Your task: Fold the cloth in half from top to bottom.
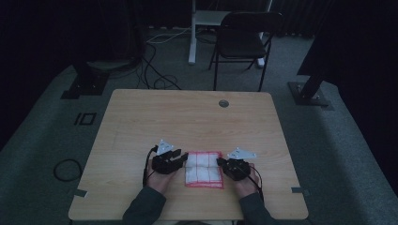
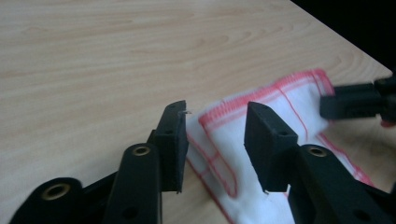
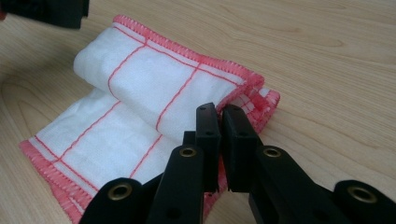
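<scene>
A white cloth (image 1: 202, 168) with red grid lines and a red stitched hem lies folded near the table's front edge. My left gripper (image 1: 183, 157) is at its left side. In the left gripper view, the left gripper (image 2: 215, 121) stands open over the cloth's (image 2: 299, 100) hemmed corner, and its pads do not press on it. My right gripper (image 1: 220, 163) is at the cloth's right side. In the right gripper view, the right gripper (image 3: 220, 114) has its jaws together on the folded cloth's (image 3: 154, 74) near edge, with red hem showing between them.
The wooden table (image 1: 187, 112) has a round cable grommet (image 1: 224, 103) near its far edge. Behind the table, a black folding chair (image 1: 244, 37) and loose cables (image 1: 159, 79) are on the carpet. Dark stands flank both sides.
</scene>
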`<state>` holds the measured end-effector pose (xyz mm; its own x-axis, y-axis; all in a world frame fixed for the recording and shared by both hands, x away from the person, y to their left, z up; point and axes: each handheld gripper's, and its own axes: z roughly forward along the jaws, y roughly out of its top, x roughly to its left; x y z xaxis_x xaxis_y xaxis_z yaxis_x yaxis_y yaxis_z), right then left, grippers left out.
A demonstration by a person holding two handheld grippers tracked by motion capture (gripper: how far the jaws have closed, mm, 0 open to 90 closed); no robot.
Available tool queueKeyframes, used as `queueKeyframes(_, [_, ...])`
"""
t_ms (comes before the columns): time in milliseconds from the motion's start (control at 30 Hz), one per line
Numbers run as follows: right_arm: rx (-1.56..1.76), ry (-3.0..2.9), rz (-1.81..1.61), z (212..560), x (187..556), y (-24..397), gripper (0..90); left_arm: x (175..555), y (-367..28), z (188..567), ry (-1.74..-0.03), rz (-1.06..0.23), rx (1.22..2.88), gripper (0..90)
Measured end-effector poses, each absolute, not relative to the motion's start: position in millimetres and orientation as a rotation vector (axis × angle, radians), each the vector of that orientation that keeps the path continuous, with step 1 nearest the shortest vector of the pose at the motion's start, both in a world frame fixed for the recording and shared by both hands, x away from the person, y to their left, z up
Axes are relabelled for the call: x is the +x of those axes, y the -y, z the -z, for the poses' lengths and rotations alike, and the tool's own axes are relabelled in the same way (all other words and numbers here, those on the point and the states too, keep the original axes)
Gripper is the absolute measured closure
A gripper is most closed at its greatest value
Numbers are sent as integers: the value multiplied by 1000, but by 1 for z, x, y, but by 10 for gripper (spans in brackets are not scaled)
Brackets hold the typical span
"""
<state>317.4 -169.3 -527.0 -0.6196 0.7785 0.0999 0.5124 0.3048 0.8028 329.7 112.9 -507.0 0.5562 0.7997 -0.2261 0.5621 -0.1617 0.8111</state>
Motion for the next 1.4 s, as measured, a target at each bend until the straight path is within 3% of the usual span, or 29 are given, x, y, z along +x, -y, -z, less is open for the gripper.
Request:
queueKeyframes(100, [1164,-2269,-1221,527,317,169,863,341,-108,509,-1126,-275,1849,531])
queueKeyframes(333, [1164,-2269,-1226,527,317,170,862,353,-104,520,-1178,-188,1841,524])
queueKeyframes(567, [1167,-2262,-1222,526,317,172,840,347,-102,517,-1171,-196,1868,748])
queueKeyframes(867, [1228,-2202,-1227,522,319,181,586,332,-100,512,-1119,-225,1864,803])
queueKeyframes(1233, [1253,-2302,-1275,521,343,177,426,320,-101,510,-1074,-244,1886,804])
queueKeyframes(1333, [1270,-2340,-1301,523,350,176,450,317,-102,510,-1065,-243,1890,805])
queueKeyframes(1400, [1263,-2359,-1324,522,351,176,549,316,-103,510,-1058,-242,1896,805])
